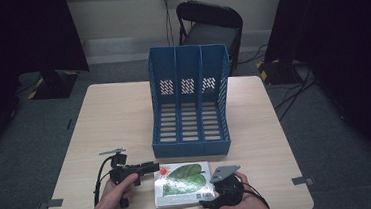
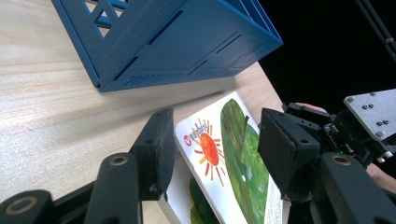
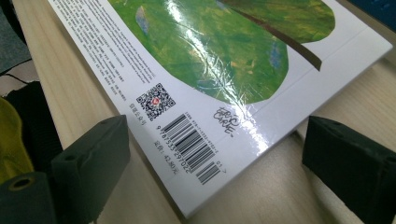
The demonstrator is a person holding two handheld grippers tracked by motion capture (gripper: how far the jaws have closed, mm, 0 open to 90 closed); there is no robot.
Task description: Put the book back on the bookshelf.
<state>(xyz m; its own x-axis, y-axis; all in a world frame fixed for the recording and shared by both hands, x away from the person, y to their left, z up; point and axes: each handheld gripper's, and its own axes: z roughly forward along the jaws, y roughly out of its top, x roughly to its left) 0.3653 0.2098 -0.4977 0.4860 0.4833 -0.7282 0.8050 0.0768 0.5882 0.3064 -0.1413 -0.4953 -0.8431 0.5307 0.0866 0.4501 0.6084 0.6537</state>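
A picture book point(image 1: 182, 184) with a green leaf and a red sun on its cover lies flat near the table's front edge. My left gripper point(image 1: 154, 166) reaches in from the left. In the left gripper view its jaws point(image 2: 215, 135) stand open around the book's sun corner point(image 2: 210, 144), and no pad presses on it. My right gripper point(image 1: 208, 199) sits at the book's front right corner. In the right gripper view it point(image 3: 217, 144) is open wide, with the barcode corner of the book point(image 3: 196, 149) between the pads and a gap on each side.
A blue three-slot file holder point(image 1: 188, 104) stands upright just behind the book, its open front facing me. The wooden table point(image 1: 119, 119) has bare room to the left and right of it. A black chair point(image 1: 210, 25) stands beyond the far edge.
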